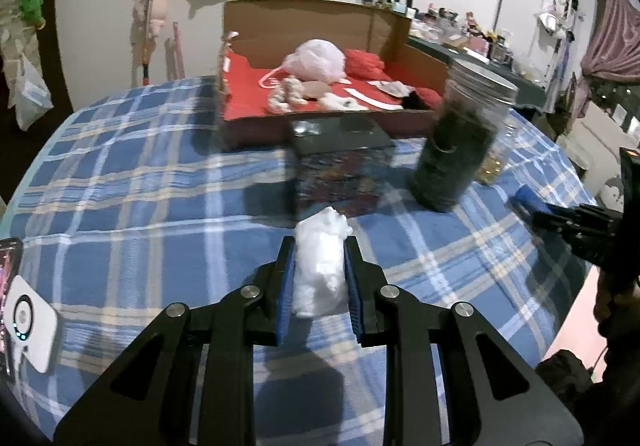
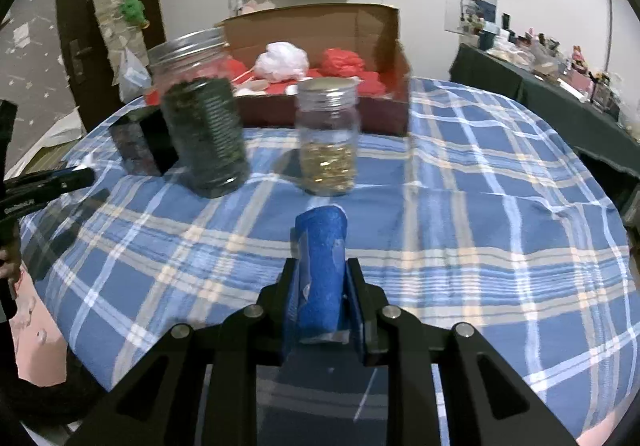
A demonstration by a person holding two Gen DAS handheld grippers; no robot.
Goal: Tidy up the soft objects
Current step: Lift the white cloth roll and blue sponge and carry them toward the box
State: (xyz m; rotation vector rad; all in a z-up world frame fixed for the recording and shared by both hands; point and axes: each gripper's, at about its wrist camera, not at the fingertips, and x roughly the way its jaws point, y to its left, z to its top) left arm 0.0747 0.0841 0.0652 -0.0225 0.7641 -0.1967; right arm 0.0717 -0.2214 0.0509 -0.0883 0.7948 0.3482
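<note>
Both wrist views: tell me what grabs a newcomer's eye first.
In the foreground of each view a hand-held gripper is clamped on something soft: the left hand-held gripper holds a white crumpled wad, the right hand-held gripper a blue roll. Behind them on the blue plaid cloth stand a jar of dark contents and a jar of golden bits, with an open cardboard box lined in red at the back.
</note>
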